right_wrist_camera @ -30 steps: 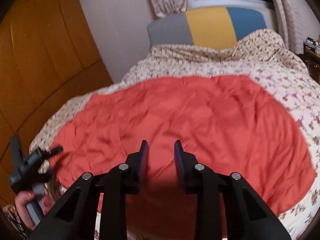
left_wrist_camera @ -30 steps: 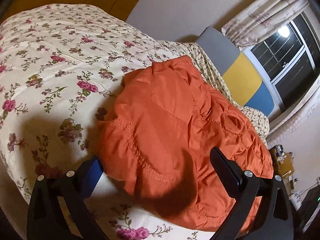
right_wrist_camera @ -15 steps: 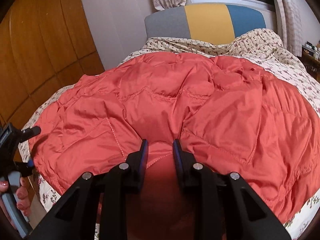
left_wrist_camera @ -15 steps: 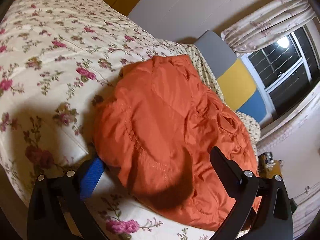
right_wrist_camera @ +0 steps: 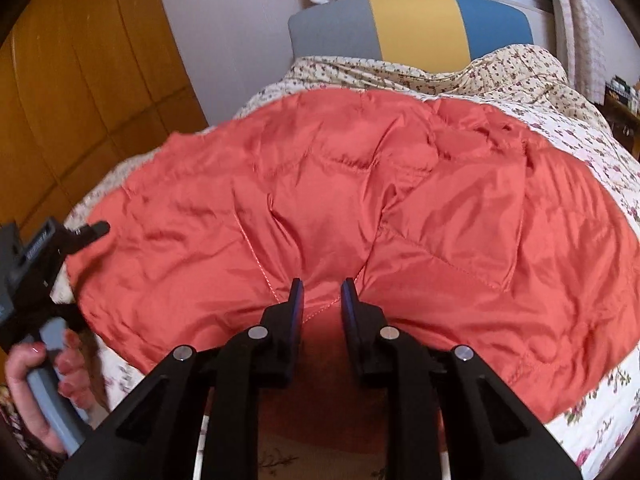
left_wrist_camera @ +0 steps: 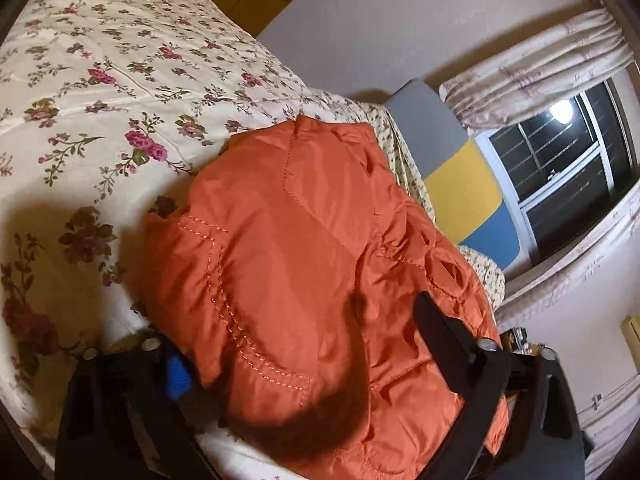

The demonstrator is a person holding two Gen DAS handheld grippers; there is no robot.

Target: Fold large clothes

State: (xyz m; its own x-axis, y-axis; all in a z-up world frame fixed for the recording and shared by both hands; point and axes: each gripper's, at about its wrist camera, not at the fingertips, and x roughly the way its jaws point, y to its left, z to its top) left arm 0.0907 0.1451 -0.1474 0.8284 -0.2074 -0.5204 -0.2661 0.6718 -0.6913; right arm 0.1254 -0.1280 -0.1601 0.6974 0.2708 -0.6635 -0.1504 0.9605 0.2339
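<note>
If lifted with only one corner pinched, liable to sag lopsided, being slick and puffy. Floral bed (left_wrist_camera: 100, 140), striped headboard (right_wrist_camera: 416, 28), dark window (left_wrist_camera: 568, 168) beyond. Orange jacket (right_wrist_camera: 360, 200) spread across bed. Left gripper (left_wrist_camera: 298, 334) wide, just been narrowing, straddling corner, not pressing. Right gripper (right_wrist_camera: 322, 286) just been closing, clamped on near hem.

Orange quilted jacket (right_wrist_camera: 360, 208) between narrowed jaws

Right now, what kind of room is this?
Most likely a bedroom. There's a bed with a flowery quilt, a padded grey, yellow and blue headboard, and a curtained window. A big orange puffy jacket lies spread on the bed.
</note>
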